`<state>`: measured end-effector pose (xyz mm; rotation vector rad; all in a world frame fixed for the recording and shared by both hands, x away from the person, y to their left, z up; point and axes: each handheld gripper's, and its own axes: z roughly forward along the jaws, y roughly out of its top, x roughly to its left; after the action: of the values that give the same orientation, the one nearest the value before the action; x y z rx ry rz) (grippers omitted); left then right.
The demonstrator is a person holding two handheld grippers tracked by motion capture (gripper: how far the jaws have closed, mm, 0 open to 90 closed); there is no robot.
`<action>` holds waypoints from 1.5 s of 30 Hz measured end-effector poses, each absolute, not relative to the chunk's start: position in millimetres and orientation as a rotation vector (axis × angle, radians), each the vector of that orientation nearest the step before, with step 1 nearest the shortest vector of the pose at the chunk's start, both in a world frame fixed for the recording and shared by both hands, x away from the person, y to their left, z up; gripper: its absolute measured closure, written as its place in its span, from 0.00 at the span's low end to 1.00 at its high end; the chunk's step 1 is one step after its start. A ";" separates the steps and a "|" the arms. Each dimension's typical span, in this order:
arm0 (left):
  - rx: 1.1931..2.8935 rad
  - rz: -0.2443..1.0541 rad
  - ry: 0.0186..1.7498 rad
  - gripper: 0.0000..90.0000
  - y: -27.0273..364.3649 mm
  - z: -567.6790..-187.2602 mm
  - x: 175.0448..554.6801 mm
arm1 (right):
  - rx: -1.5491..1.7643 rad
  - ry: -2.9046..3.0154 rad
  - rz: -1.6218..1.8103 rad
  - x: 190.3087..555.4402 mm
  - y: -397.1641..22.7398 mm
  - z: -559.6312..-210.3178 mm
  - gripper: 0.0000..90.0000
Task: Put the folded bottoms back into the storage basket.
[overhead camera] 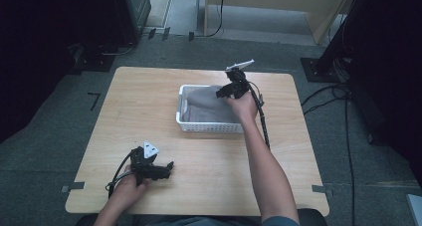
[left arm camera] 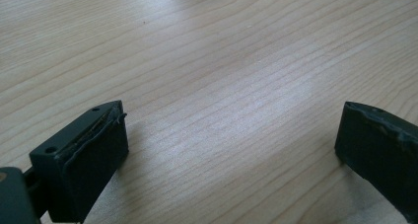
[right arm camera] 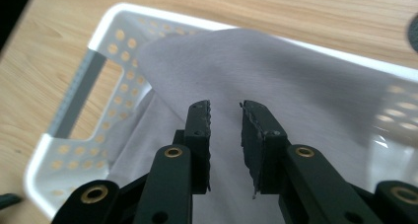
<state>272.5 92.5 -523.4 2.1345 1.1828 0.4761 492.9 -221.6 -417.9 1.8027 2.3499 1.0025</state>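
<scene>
A white perforated basket (overhead camera: 209, 128) stands on the wooden table (overhead camera: 149, 101), right of its middle, with a grey cloth (overhead camera: 206, 106) bundled inside. My right gripper (overhead camera: 224, 91) hovers over the basket's far right corner. In the right gripper view its jaws (right arm camera: 225, 108) stand a narrow gap apart just above the cloth (right arm camera: 276, 71), which drapes up against the basket rim (right arm camera: 64, 150); I see no fold pinched between the pads. My left gripper (overhead camera: 169, 169) rests low near the table's front left, jaws (left arm camera: 231, 115) wide apart over bare wood.
Cables trail from both grippers across the table. Dark equipment and stands flank the table on the grey floor, with loose cables at the right. Bare tabletop (left arm camera: 197, 46) stretches between the left gripper and the basket.
</scene>
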 end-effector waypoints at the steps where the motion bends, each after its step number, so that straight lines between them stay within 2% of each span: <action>1: 2.134 0.476 1.183 0.00 92.5 -523.4 272.5 | 1.776 2.359 0.973 494.0 -216.6 -421.1 0.82; 10: 2.135 0.476 1.183 0.00 92.5 -523.4 272.3 | 1.752 2.368 0.748 503.1 -213.4 -448.0 0.87; 20: 2.134 0.476 1.182 0.00 92.5 -523.4 272.4 | 1.787 2.356 0.803 499.5 -233.4 -468.9 0.89; 29: 2.135 0.476 1.182 0.00 92.5 -523.4 272.3 | 1.816 2.349 0.758 504.1 -232.1 -473.8 0.89; 32: 2.135 0.475 1.183 0.00 92.4 -523.4 272.1 | 1.821 2.343 0.760 505.5 -230.4 -475.6 0.86; 34: 2.135 0.475 1.182 0.00 92.5 -523.4 272.1 | 1.810 2.357 0.776 506.0 -229.7 -476.4 0.79; 45: 2.135 0.475 1.183 0.00 92.4 -523.4 272.1 | 1.794 2.380 0.881 504.3 -234.2 -471.3 0.72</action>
<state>272.1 92.4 -523.4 2.1352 1.1826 0.4753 504.3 -234.2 -471.3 1.7942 2.3799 0.8811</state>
